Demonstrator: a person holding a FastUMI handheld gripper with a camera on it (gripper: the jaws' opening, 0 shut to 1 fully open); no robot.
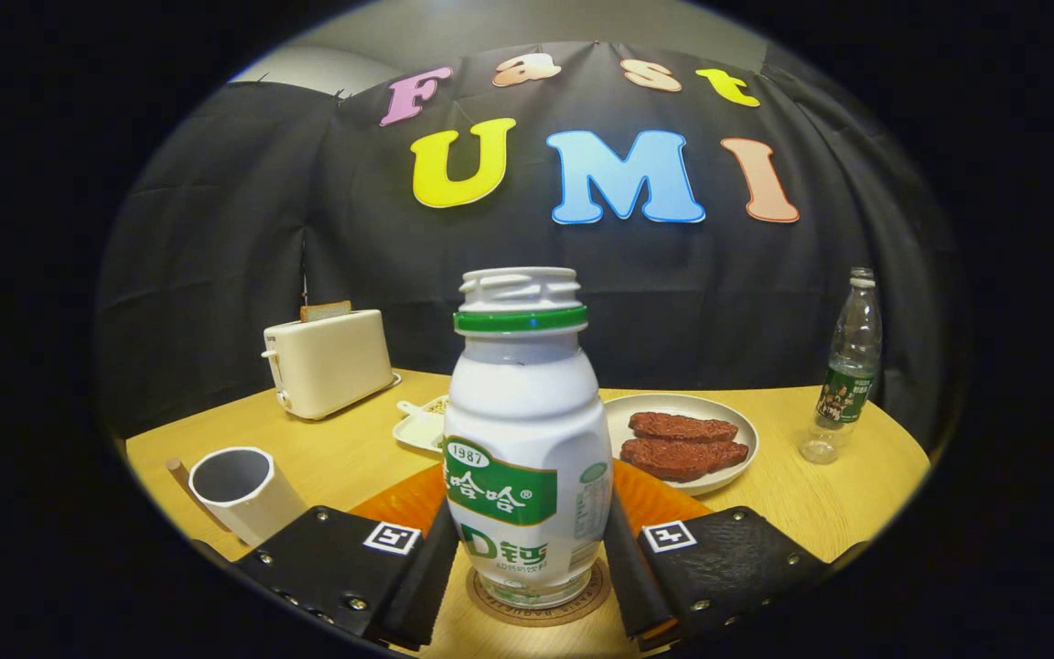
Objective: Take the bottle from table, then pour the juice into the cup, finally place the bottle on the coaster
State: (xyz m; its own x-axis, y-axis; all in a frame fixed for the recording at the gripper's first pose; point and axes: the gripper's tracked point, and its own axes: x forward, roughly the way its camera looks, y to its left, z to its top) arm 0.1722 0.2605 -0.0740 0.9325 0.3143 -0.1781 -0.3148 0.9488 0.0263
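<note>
Your gripper (527,558) has its two black fingers set on either side of the bottle (527,439), down at the lower part of its body. The left finger's inner edge lies against the bottle's left side and the right finger's inner edge lies against its right side, so the fingers look pressed onto it, spread just as wide as the bottle itself.

The bottle is white with a green label and a green ring under its open, uncapped neck. It stands upright, and its base sits on the round coaster (538,599), whose brown rim shows around the bottom of the bottle between your fingers. Whether the base bears its full weight on the coaster or is held a touch above it, you cannot tell from here.

Behind the bottle an orange mat (408,503) lies on the wooden table (335,458). The white cup (243,490) stands left of your left finger, near it, its open mouth tipped toward you.

Beyond the fingers to the right is a pale plate (737,426) with two dark brown slabs of food (684,444) on it. Farther right stands a clear plastic water bottle (847,366), upright. At the back left sits a cream toaster (328,361) with a slice in its slot, and a small white tray (417,426) lies between the toaster and the bottle.
</note>
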